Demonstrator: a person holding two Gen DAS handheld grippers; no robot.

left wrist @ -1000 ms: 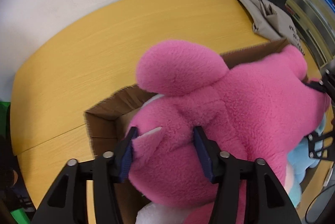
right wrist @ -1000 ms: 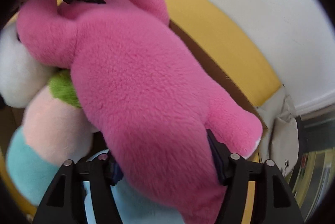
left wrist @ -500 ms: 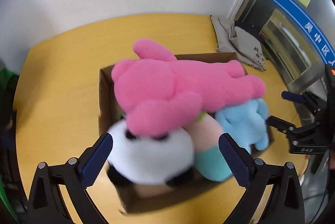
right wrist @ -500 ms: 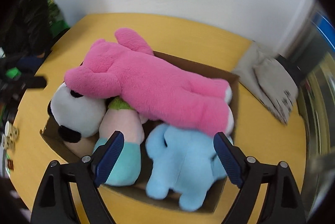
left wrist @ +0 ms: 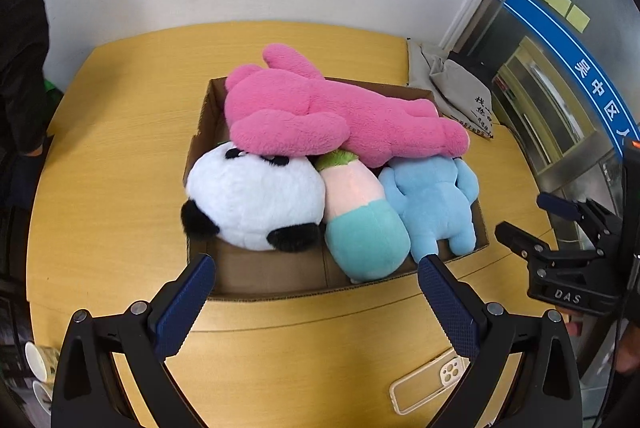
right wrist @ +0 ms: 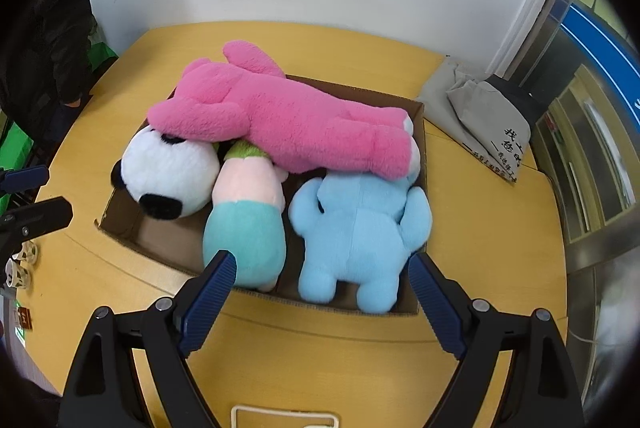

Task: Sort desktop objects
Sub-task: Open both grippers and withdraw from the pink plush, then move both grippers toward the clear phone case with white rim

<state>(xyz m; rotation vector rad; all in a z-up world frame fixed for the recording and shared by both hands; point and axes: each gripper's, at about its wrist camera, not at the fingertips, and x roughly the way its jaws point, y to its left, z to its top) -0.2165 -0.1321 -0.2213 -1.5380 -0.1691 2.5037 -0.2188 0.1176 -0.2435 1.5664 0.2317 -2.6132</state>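
**4 plush toys in the box, both grippers empty**

Cardboard box (left wrist: 264, 274) holds panda (left wrist: 252, 198), pink plush (left wrist: 340, 120) lying across it, and blue plush (left wrist: 434, 202). Left hand-held gripper (left wrist: 316, 292) and right hand-held gripper (right wrist: 320, 284), marked "DAS", gape wide before the box, holding nothing.

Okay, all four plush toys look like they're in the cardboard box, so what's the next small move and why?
Probably bring the left gripper down toward the phone case on the table. Both grippers are open and hold nothing, and the pink plush already lies across the panda, radish toy and blue plush in the box. The case lies outside it.
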